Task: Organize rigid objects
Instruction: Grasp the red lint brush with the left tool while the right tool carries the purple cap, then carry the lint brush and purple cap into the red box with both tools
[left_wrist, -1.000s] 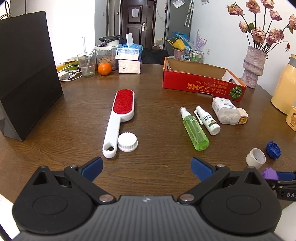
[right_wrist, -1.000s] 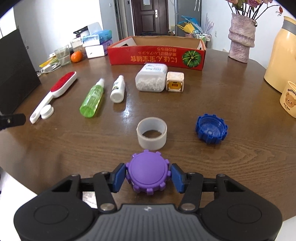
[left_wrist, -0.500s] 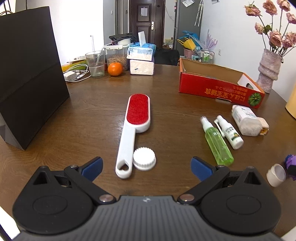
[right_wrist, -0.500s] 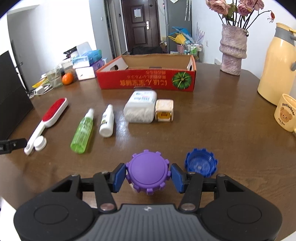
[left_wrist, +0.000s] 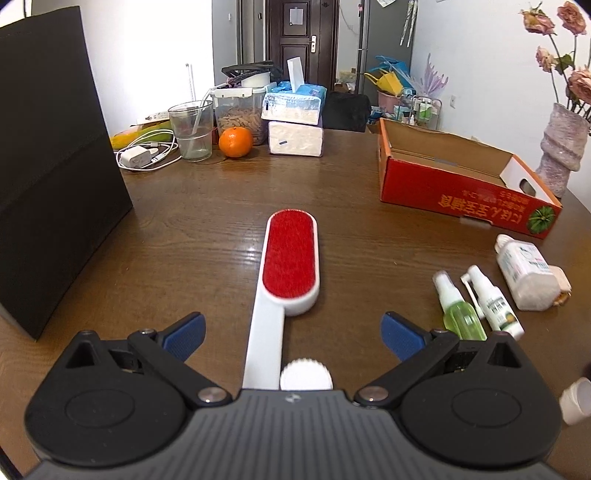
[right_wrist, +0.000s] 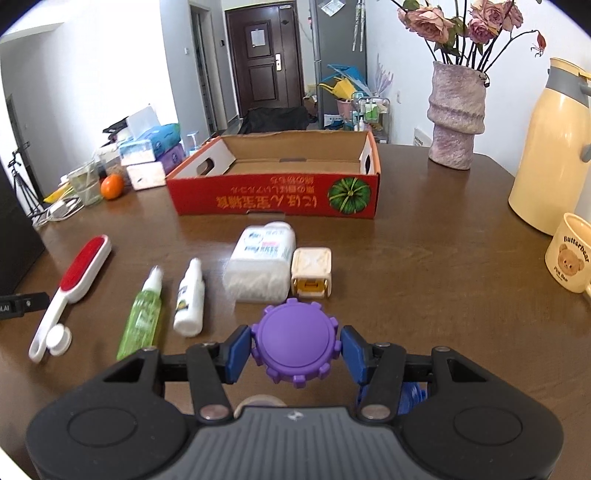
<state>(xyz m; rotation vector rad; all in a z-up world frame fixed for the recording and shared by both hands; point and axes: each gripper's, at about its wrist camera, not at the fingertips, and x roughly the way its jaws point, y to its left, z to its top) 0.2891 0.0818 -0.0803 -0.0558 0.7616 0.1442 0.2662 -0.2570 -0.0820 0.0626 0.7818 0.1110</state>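
My right gripper (right_wrist: 295, 349) is shut on a purple ridged cap (right_wrist: 295, 343), held above the wooden table. Ahead of it lie a white cotton-swab box (right_wrist: 260, 264), a small cream cube (right_wrist: 311, 272), a white spray bottle (right_wrist: 190, 299) and a green spray bottle (right_wrist: 142, 315). A blue cap (right_wrist: 408, 400) and a clear ring peek out under the gripper. My left gripper (left_wrist: 291, 338) stands open over the handle of the red-and-white lint brush (left_wrist: 284, 280), with a white cap (left_wrist: 306, 374) beside the handle. The open red cardboard box (right_wrist: 275, 181) sits further back.
A black paper bag (left_wrist: 51, 177) stands at the left. At the back are a glass (left_wrist: 191, 131), an orange (left_wrist: 235, 142), tissue packs (left_wrist: 295, 123) and a charger. On the right stand a vase (right_wrist: 456, 118), a yellow thermos (right_wrist: 554, 147) and a bear mug (right_wrist: 570, 258).
The left gripper moved forward over the lint brush, which now lies between its open fingers. The right gripper carried the purple cap forward and up, past the clear ring and blue cap.
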